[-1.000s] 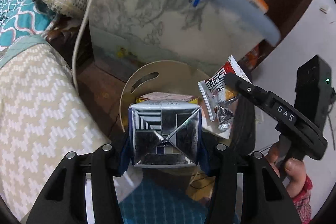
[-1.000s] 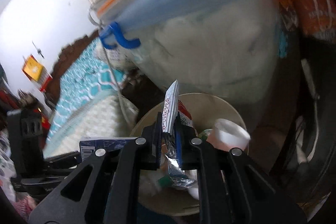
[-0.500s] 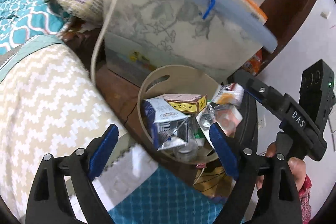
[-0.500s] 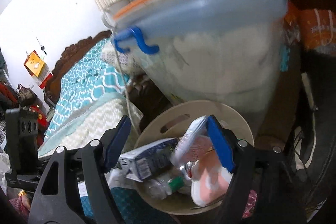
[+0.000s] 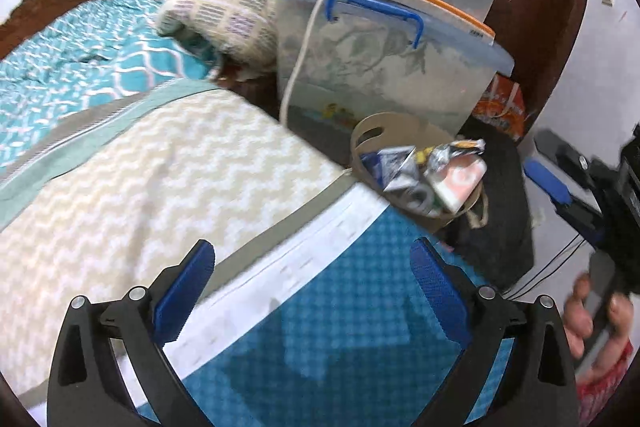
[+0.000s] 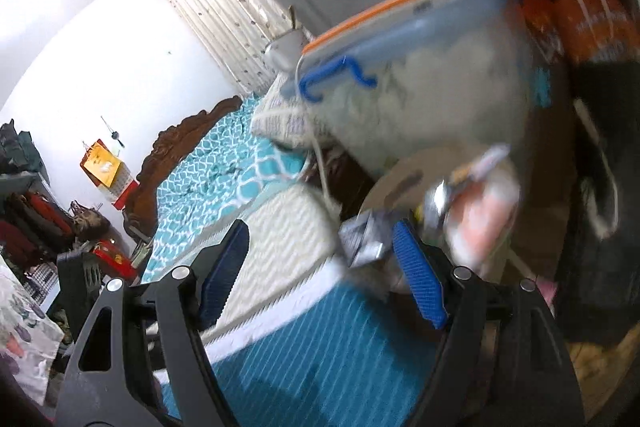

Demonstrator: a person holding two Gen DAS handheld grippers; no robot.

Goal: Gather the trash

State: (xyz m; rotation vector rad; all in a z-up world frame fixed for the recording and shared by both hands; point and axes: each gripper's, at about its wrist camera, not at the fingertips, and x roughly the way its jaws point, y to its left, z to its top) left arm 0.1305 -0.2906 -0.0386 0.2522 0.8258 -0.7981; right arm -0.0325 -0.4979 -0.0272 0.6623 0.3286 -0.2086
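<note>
Both hand-held grippers, left (image 5: pixel 308 295) and right (image 6: pixel 320 271), are empty; the left's jaws are opening wider. Ahead sits the bin (image 5: pixel 362 131) with a light, crushable carton (image 5: pixel 384 167). Pinch its flat sides.

Both wrist views, bedside, share bin (image 5: pixel 362 131)

White wall (image 6: pixel 120 75), bed (image 5: pixel 80 67) (carved headboard)
</note>
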